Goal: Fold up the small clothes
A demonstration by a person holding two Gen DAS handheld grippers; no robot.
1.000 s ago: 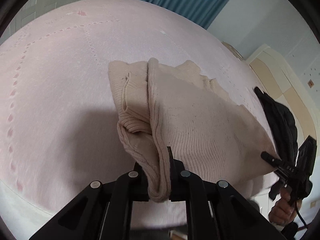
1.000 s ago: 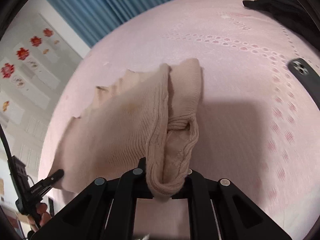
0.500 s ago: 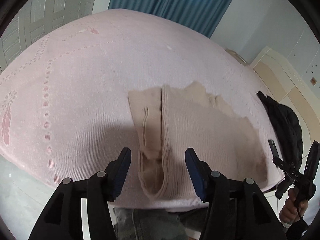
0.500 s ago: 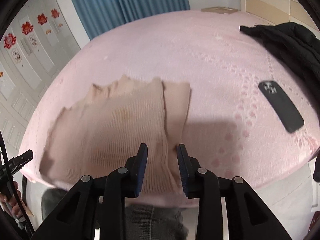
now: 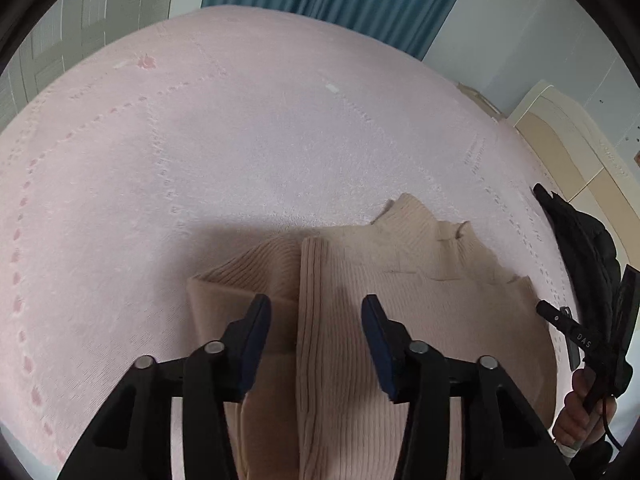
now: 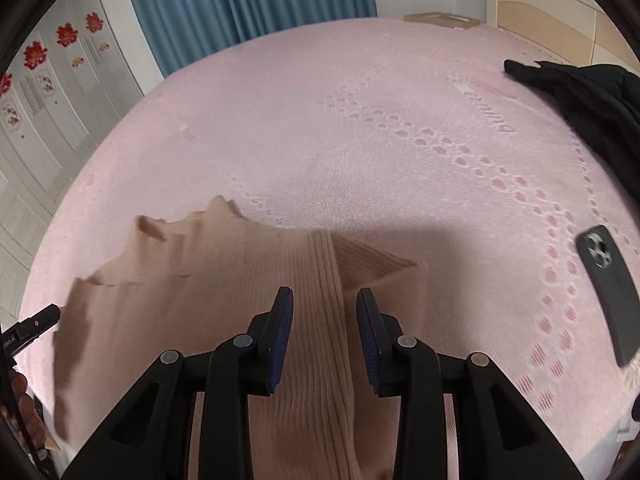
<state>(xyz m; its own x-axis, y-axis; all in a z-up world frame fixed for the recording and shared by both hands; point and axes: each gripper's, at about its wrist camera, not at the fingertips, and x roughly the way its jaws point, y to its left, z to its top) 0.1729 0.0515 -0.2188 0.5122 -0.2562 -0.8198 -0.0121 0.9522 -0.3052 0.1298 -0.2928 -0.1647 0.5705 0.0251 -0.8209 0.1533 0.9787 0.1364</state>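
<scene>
We are holding both claws, left (image 5: 316, 336) and right (image 6: 324, 330), wide and empty over the sweater (image 5: 400, 320); its near-edge overhang is risking a slide off the bed (image 5: 240, 140).

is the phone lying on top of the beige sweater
No, the phone lies on the pink bedspread, apart from the sweater.

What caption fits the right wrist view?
Right gripper, jaws open, over a beige ribbed sweater on a pink bedspread.

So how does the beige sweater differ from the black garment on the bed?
The beige sweater lies spread flat near the bed's front edge, ribbed, beneath both open grippers; the black garment sits bunched in a heap at the far right, untouched. Both rest on the pink bedspread.
</scene>
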